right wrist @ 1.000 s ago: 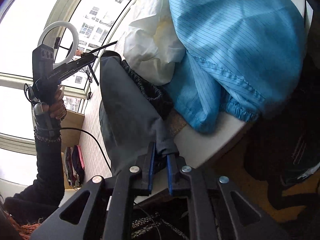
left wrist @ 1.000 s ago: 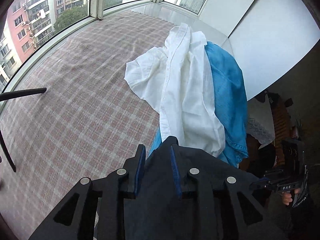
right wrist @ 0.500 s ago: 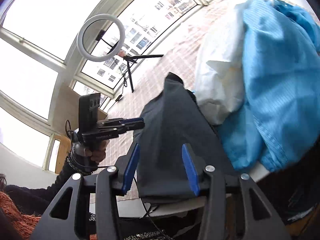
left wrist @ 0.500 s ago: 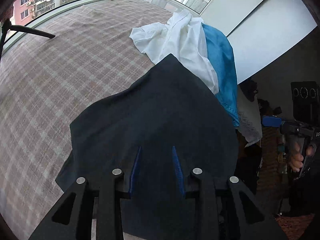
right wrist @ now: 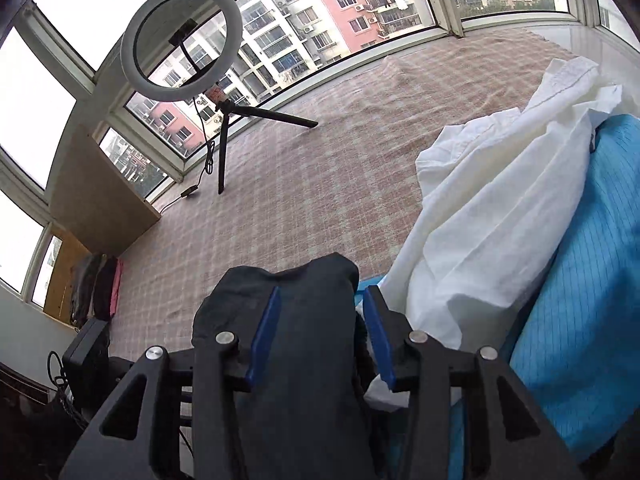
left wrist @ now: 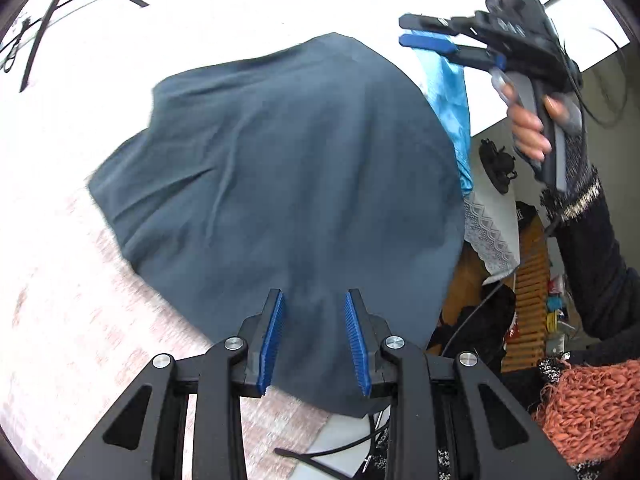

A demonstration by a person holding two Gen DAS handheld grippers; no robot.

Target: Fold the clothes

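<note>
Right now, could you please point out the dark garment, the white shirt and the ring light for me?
dark garment (left wrist: 288, 184): left wrist view, middle of the spread cloth.
white shirt (right wrist: 500, 216): right wrist view, middle of the crumpled body.
ring light (right wrist: 132, 46): right wrist view, left side of the ring.

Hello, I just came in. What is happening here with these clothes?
A person with a gripper in each hand is folding clothes on a checked cloth. The dark garment lies spread out on it. Both grippers are open: the left gripper has its fingers either side of the garment's near edge, and the right gripper also has dark fabric between its open fingers. A white garment and a blue one wait in a pile to the right. A ring light stands by the window.
</note>
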